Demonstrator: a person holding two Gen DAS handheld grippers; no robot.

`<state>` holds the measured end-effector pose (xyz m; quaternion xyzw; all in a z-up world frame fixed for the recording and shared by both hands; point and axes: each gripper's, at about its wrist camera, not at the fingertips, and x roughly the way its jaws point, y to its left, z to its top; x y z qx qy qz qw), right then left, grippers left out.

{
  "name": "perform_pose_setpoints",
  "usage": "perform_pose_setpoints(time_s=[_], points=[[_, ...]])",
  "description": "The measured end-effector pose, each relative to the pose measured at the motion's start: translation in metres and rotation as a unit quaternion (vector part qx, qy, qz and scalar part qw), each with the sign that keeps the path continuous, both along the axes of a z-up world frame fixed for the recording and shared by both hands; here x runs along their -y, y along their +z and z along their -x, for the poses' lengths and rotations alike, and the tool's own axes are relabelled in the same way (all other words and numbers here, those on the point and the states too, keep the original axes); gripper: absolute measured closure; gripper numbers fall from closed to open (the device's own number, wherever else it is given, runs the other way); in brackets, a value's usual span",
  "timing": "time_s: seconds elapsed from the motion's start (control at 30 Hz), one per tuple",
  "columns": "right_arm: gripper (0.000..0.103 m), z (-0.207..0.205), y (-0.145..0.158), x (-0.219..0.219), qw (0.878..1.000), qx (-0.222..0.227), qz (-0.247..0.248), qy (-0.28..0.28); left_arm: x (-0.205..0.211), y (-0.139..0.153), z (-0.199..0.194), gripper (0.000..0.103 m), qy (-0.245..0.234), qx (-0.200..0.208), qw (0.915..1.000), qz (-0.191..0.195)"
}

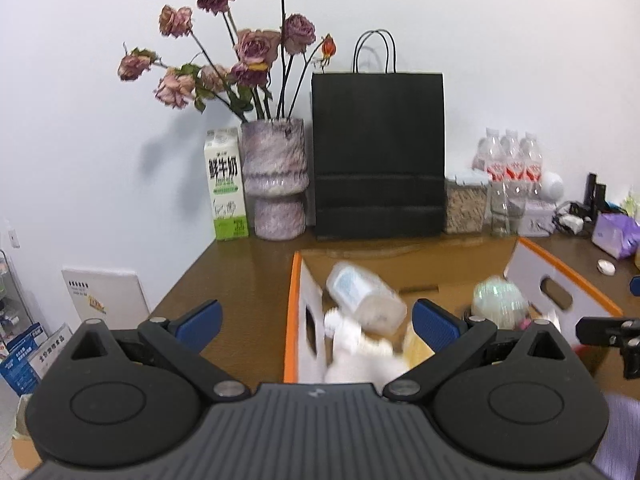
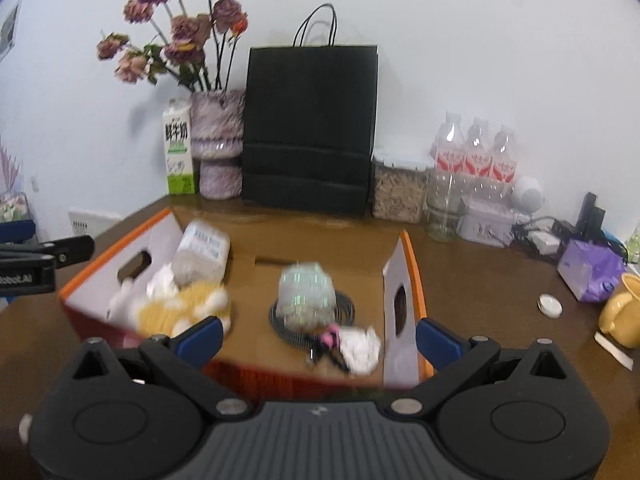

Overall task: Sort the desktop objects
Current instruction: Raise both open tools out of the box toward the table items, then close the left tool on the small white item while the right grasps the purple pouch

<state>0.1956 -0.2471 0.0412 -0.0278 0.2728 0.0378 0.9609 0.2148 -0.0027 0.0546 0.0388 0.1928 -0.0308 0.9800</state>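
Right wrist view: my right gripper (image 2: 318, 338) hangs low over the near wall of the cardboard box (image 2: 408, 264), blue-padded fingers (image 2: 200, 336) spread wide, nothing between them. The box is a shallow open tray of brown corrugated board with white inner walls, orange edges and an oval hand-hole in each end wall; its long axis runs left to right across the brown bench (image 2: 480, 280). Inside, from left: a white and yellow plush toy (image 2: 180, 308), soft and lumpy, lying on its side; a white plastic bottle (image 2: 204, 252), cylindrical with a pale blue label, leaning against the left end wall just behind the plush; a translucent faceted lump (image 2: 306, 296) with greenish glints, blurred, sitting on a coiled black cable (image 2: 344, 312); a crumpled white wad (image 2: 362, 346) with something small and pink beside it, near the right end wall. Outside the box to the right, on the bench: a small white round disc (image 2: 550, 305), a purple tissue pack (image 2: 590, 276), a glossy yellow mug (image 2: 624, 312). Left wrist view: my left gripper (image 1: 316, 324) is likewise splayed and empty, above the box's left end; the bottle's long axis tilts from upper left to lower right, though motion blur hides which end is the cap. A matte black paper bag (image 1: 378, 156) stands against the wall.
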Motion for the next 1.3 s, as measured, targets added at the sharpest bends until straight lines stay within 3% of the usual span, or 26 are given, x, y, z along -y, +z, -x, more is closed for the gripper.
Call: perform_pose_setpoints(time_s=[0.27,0.5,0.73,0.8,0.9,0.93,1.0,1.07,1.1,1.17,1.23,1.3], points=[[0.0,0.047,-0.035,0.004,0.999,-0.05,-0.008,-0.004,-0.026,-0.036,0.041,0.0,0.006,-0.052,0.9986,-0.007],[0.0,0.083,-0.053,-0.007,0.997,-0.071,-0.011,0.0,-0.04,-0.063,0.071,0.0,0.017,-0.105,0.9943,0.011],[0.0,0.104,-0.063,-0.016,0.997,-0.077,-0.014,0.011,-0.038,-0.071,0.098,0.0,-0.013,-0.115,0.9933,0.008],[0.0,0.106,-0.068,-0.018,0.997,-0.079,-0.012,0.01,-0.037,-0.074,0.102,0.006,-0.022,-0.118,0.9927,0.009],[0.001,0.105,-0.075,-0.018,0.997,-0.077,-0.013,-0.003,-0.035,-0.08,0.101,0.025,-0.03,-0.13,0.991,0.014],[0.003,0.105,-0.077,-0.018,0.997,-0.078,-0.013,-0.007,-0.034,-0.082,0.1,0.036,-0.034,-0.135,0.9901,0.017],[0.01,0.108,-0.079,-0.016,0.997,-0.073,-0.019,-0.007,-0.032,-0.083,0.103,0.046,-0.035,-0.129,0.991,0.016],[0.024,0.111,-0.078,-0.017,0.998,-0.066,-0.019,-0.005,-0.032,-0.082,0.103,0.073,-0.037,-0.125,0.9912,0.02],[0.031,0.114,-0.076,-0.017,0.998,-0.063,-0.018,-0.002,-0.032,-0.082,0.103,0.076,-0.037,-0.125,0.9912,0.023],[0.067,0.117,-0.074,-0.018,0.998,-0.058,-0.014,0.001,-0.032,-0.082,0.103,0.076,-0.038,-0.126,0.991,0.025],[0.089,0.119,-0.072,-0.017,0.998,-0.056,-0.016,0.001,-0.031,-0.082,0.104,0.076,-0.039,-0.124,0.9912,0.023],[0.091,0.122,-0.071,-0.015,0.999,-0.05,-0.021,0.0,-0.031,-0.082,0.104,0.076,-0.038,-0.125,0.9911,0.027]])
